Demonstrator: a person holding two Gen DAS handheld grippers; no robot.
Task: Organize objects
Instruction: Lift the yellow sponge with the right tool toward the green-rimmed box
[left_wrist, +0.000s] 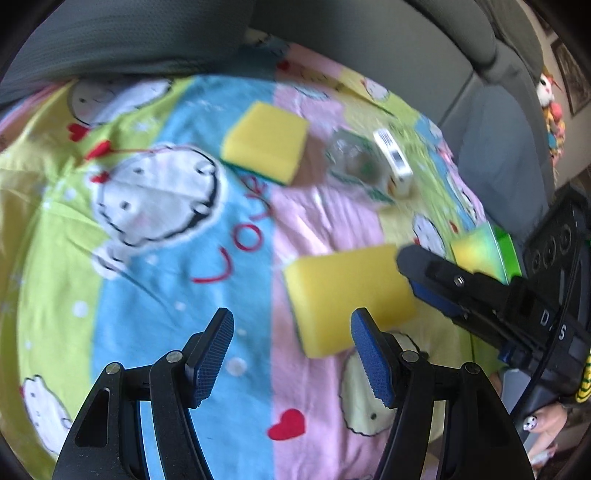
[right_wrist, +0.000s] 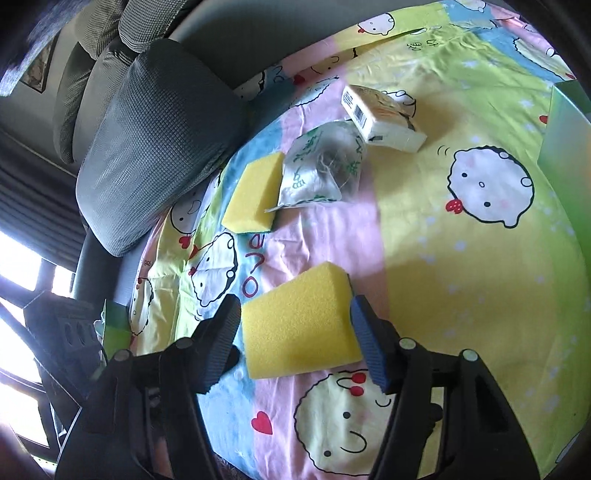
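Two yellow sponges lie on the cartoon-print cloth. The near sponge (right_wrist: 299, 325) sits between the fingers of my right gripper (right_wrist: 293, 341), whose jaws stand wide on either side of it; it also shows in the left wrist view (left_wrist: 347, 295). The far sponge (right_wrist: 253, 192) (left_wrist: 266, 142) lies beside a clear plastic packet (right_wrist: 321, 166) (left_wrist: 351, 157) and a white box with a barcode (right_wrist: 380, 118) (left_wrist: 393, 162). My left gripper (left_wrist: 291, 352) is open and empty, hovering just left of the near sponge. The right gripper (left_wrist: 436, 277) shows at the right in the left wrist view.
A grey cushion (right_wrist: 155, 144) and sofa back (left_wrist: 369, 33) border the cloth. A green container (left_wrist: 495, 253) stands at the cloth's right edge, and its wall shows in the right wrist view (right_wrist: 565, 133).
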